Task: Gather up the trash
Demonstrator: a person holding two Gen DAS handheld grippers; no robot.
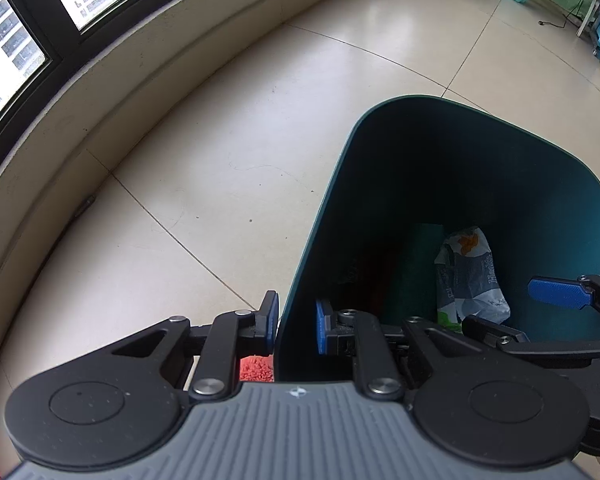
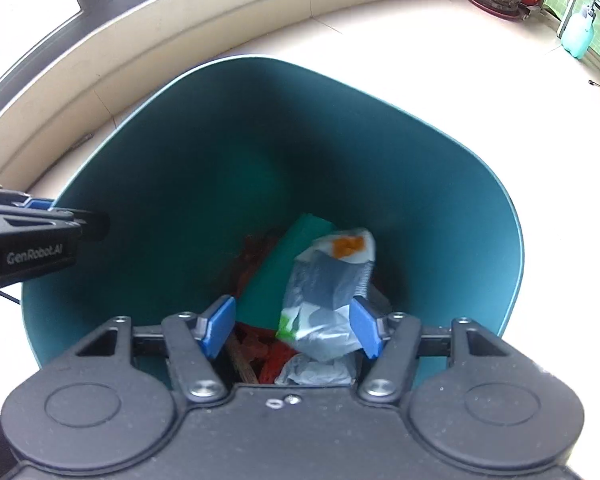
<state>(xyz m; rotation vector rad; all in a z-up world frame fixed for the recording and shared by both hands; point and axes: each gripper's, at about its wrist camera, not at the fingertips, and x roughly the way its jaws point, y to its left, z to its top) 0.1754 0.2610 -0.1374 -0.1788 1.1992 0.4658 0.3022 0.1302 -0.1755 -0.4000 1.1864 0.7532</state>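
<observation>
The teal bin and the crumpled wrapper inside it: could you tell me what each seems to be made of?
Teal bin: likely moulded plastic, with smooth, thin, uniformly coloured walls and a semi-matte sheen.
Crumpled wrapper: probably printed plastic film, glossy, creased and partly translucent.

Tiled floor (image 1: 228, 128) (beige) carries teal bin (image 2: 440, 184).

"GenRobot.AI" on the left gripper (image 2: 96, 226) body, partial "Hel…" lettering on the crumpled wrapper (image 1: 470, 276) in the bin
</observation>
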